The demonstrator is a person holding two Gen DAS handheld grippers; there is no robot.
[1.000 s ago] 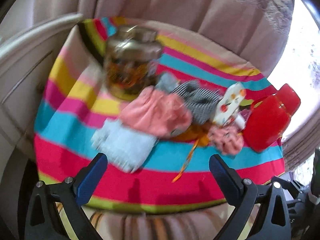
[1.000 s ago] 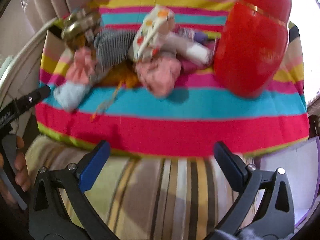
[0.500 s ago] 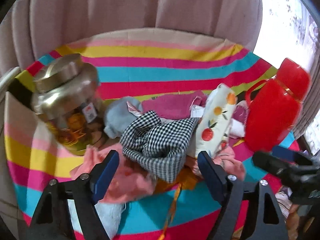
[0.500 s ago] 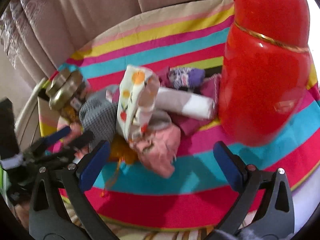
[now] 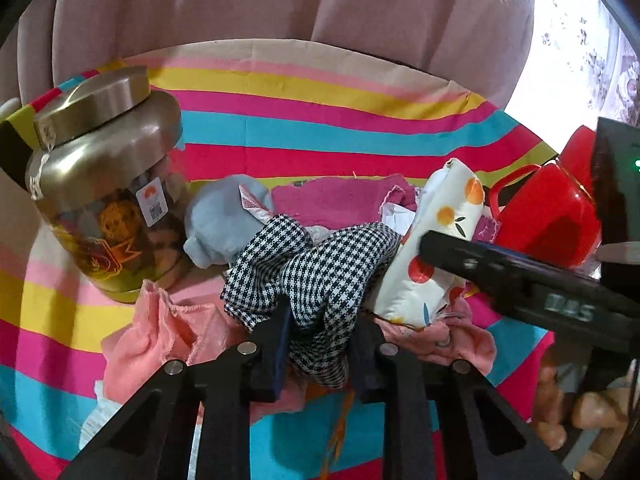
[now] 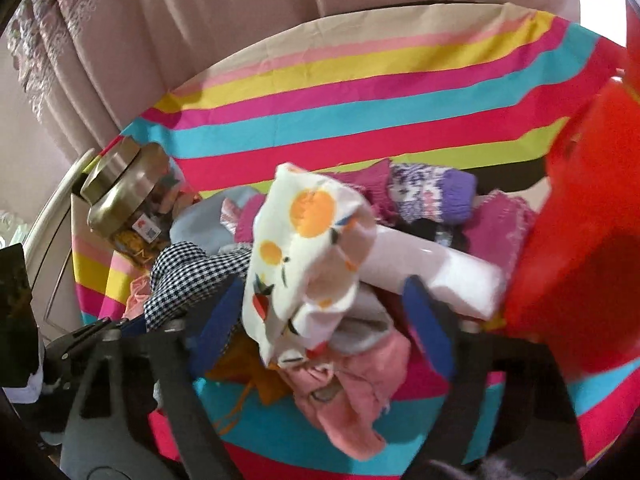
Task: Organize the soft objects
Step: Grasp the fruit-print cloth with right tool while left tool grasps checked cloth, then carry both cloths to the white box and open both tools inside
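The left gripper [image 5: 320,340] is closing and pinches the checked cloth [image 5: 320,264] in the pile at the middle of the striped table [image 5: 320,144]. The right gripper [image 6: 324,320] is closing around the fruit-print cloth [image 6: 308,248], pads apart from it. Only the right view shows a purple sock [image 6: 436,196]

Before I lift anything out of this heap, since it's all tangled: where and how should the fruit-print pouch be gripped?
Probably at the near lower end of the fruit-print pouch, coming from the front. It leans up out of the pile, so that end stands clear. The right gripper already straddles it, jaws closing.
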